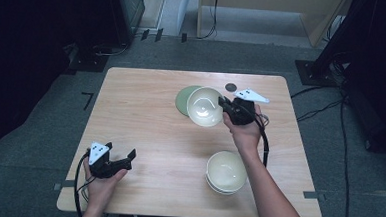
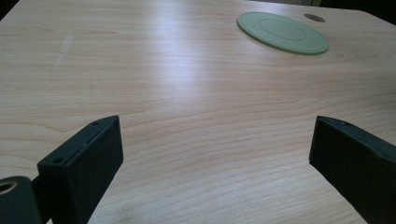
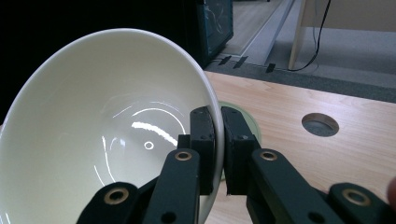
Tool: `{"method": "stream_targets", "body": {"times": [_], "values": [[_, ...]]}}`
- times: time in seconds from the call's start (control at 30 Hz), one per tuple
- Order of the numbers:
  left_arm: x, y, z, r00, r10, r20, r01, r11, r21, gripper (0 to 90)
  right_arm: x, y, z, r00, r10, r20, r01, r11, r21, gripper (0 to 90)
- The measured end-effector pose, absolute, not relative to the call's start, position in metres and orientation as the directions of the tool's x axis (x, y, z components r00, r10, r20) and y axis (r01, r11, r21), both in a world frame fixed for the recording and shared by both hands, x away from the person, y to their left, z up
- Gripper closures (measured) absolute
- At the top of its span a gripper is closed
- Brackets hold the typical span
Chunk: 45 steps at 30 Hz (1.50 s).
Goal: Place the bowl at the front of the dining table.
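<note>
High view: right gripper (image 1: 226, 106) pinches the rim of a cream bowl (image 1: 204, 106), held tilted above the green round mat (image 1: 184, 99) near the table's (image 1: 145, 116) far edge. Stack of bowls (image 1: 226, 171) sits by the near right edge. Left gripper (image 1: 123, 160) rests near the near left corner.

Left gripper view: jaws spread wide, nothing between; mat lies flat, bare.

Right gripper view: jaws pressed on the bowl wall, one inside, one outside. Judgement: level the bowl, centre it over the mat, lower before letting go.
</note>
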<state>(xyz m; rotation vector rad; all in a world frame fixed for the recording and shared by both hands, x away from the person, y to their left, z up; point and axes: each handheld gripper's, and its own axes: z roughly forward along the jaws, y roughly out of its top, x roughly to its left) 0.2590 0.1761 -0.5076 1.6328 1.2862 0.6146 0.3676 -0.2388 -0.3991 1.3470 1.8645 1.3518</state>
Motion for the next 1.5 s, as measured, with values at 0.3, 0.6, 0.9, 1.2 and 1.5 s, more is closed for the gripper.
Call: {"method": "stream_targets", "body": {"times": [0.3,0.6,0.9,1.2,1.5], "values": [[0.259,0.175,-0.508,0.327,0.932,-0.155,0.463,-0.015,0.886,2.8,0.389,-0.229,-0.398,-0.391,0.906,0.163,0.445,0.032,0.895,85.7],[0.259,0.176,-0.508,0.329,0.931,-0.157,0.460,-0.013,0.888,2.8,0.415,-0.221,-0.405,-0.351,0.918,0.187,0.488,0.009,0.873,85.7],[0.259,0.176,-0.508,0.329,0.931,-0.161,0.459,-0.009,0.889,2.8,0.443,-0.214,-0.416,-0.299,0.929,0.217,0.546,-0.020,0.838,85.7],[0.259,0.177,-0.508,0.328,0.930,-0.166,0.458,-0.003,0.889,2.8,0.463,-0.212,-0.426,-0.231,0.932,0.281,0.612,-0.086,0.786,85.7],[0.259,0.177,-0.508,0.329,0.929,-0.169,0.459,-0.001,0.889,2.8,0.481,-0.210,-0.434,-0.117,0.935,0.336,0.704,-0.160,0.692,85.7]]}}
